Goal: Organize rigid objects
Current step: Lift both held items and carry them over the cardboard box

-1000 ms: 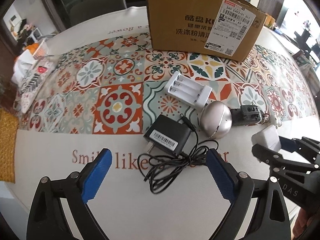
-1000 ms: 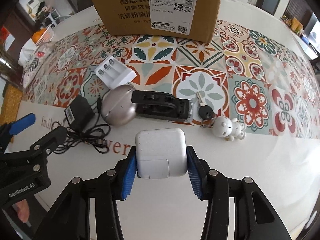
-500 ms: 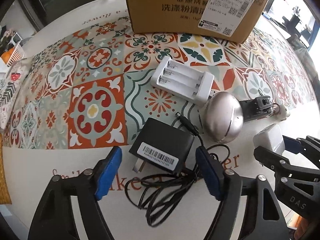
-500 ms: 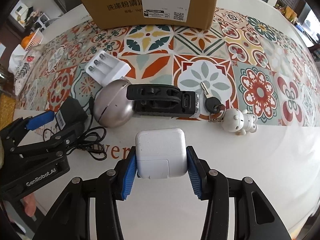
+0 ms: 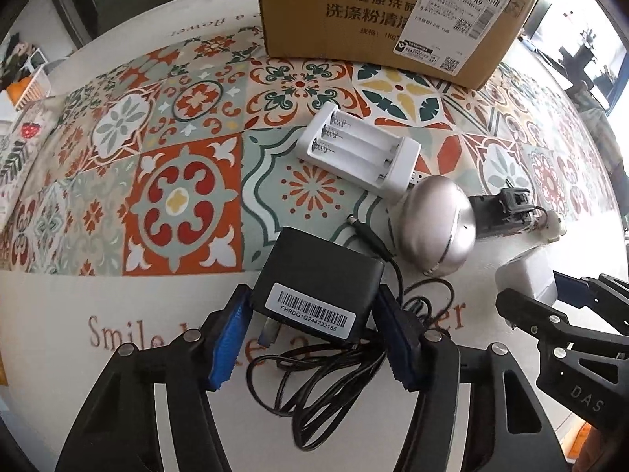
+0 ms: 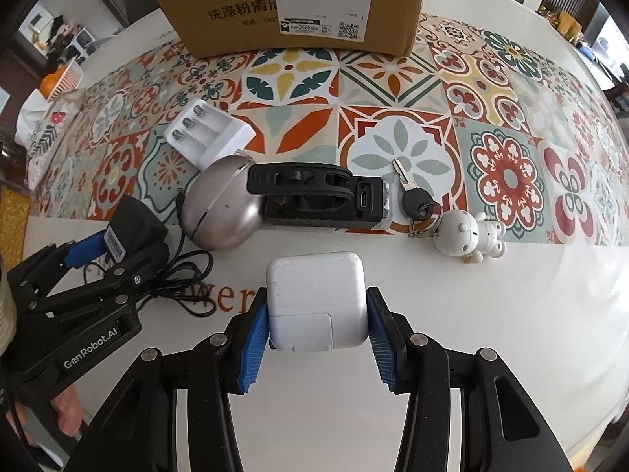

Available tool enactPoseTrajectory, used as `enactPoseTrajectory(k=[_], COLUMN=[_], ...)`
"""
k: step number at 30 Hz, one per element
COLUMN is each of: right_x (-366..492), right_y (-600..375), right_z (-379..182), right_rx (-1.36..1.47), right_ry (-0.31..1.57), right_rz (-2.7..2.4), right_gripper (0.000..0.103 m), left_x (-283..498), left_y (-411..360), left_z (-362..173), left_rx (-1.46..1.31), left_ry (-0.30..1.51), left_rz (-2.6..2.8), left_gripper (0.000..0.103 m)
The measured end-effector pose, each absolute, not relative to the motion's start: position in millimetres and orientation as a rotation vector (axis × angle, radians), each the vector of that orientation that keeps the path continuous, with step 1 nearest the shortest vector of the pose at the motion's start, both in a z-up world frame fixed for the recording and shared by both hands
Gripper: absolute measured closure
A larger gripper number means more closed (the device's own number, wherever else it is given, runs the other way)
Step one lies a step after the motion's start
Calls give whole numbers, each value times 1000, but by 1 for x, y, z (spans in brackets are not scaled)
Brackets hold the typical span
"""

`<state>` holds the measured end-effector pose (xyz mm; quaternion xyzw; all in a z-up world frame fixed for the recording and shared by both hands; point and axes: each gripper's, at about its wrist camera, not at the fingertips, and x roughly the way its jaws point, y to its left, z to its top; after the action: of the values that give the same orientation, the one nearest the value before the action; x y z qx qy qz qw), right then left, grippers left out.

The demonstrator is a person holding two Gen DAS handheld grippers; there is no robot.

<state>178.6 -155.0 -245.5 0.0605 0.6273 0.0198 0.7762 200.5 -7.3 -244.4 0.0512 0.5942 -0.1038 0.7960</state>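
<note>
My left gripper (image 5: 314, 334) has closed around a black power adapter (image 5: 318, 283) with a barcode label; both blue pads touch its sides, and its tangled black cable (image 5: 326, 377) lies on the table below. My right gripper (image 6: 317, 334) is shut on a white square charger (image 6: 316, 299). A cardboard box (image 5: 393, 11) stands at the back of the table. A white battery charger (image 5: 361, 149), a silver dome (image 5: 436, 228), a black clip-on device (image 6: 314, 196), a key (image 6: 412, 192) and a white figurine (image 6: 468, 236) lie on the patterned cloth.
The table (image 6: 511, 334) carries a tiled-pattern cloth (image 5: 157, 181) with a white border. A basket with oranges (image 6: 59, 78) and a printed cloth sit at the far left edge. The left gripper shows in the right wrist view (image 6: 98, 259).
My left gripper moved forward over the black adapter and its jaws narrowed onto it. My right gripper kept hold of the white charger and moved slightly forward.
</note>
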Motion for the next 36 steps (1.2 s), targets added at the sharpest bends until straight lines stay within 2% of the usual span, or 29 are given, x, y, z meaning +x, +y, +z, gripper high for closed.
enactPoseTrajectory(k=[12,27,36], right_x=[165,170,178], right_y=[-158,-169,-178], right_z=[-204,-111,-75], right_rx=[125,92,91], right_ry=[1255,999,894], right_rz=[94,90,85], right_gripper=[56,56,56], left_x=[178,183,193], left_y=[-4,-16,-25], left_z=[-196,-105,-65], left_rx=[57,53,60], left_ry=[1168,964,870], left_rz=[-205,-215,-237], left_gripper=[42,42,42])
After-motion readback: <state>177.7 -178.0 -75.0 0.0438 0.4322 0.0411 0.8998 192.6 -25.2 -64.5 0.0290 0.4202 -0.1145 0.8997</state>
